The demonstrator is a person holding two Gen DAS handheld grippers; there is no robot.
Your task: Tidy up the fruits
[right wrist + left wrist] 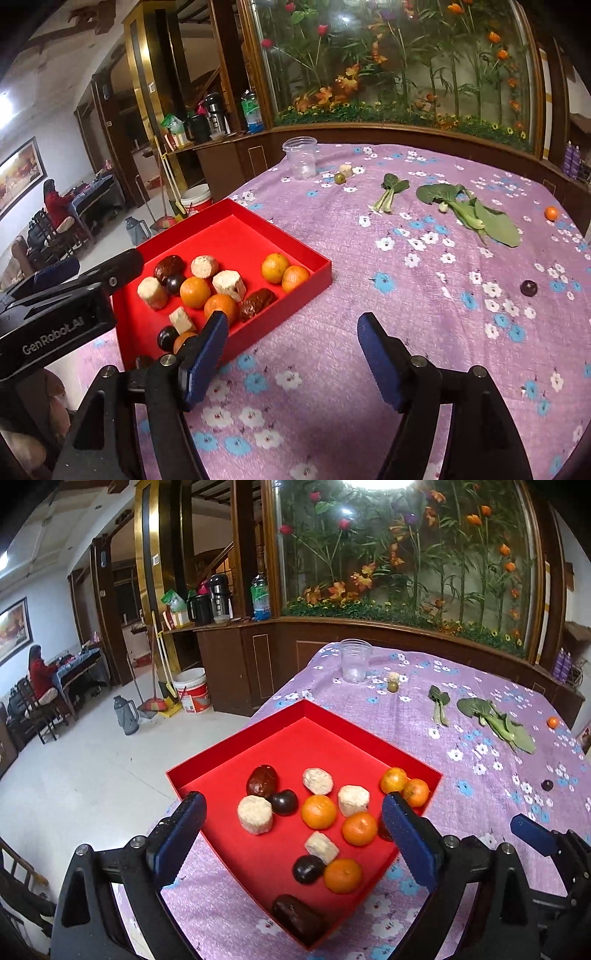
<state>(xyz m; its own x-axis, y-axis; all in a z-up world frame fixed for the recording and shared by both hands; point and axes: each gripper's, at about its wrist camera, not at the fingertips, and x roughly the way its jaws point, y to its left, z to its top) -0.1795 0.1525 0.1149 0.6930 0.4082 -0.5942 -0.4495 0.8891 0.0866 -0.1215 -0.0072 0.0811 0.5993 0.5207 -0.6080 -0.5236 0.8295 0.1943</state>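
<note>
A red tray (295,716) (317,275) sits at the table's left corner. It holds several oranges (319,811), dark plums (283,802), brown dates and pale cut chunks (255,815). My left gripper (295,834) is open and empty above the tray's near side. My right gripper (291,350) is open and empty over the cloth to the right of the tray. Loose on the cloth are an orange (551,213) (553,722), a dark plum (528,288) (547,785), a small green fruit (339,178) and a pale chunk (346,170).
A clear plastic cup (301,157) stands at the far edge of the purple flowered tablecloth (369,258). Leafy greens (469,210) lie at the far right. The table edge drops to the floor on the left. A wooden cabinet and flower display stand behind.
</note>
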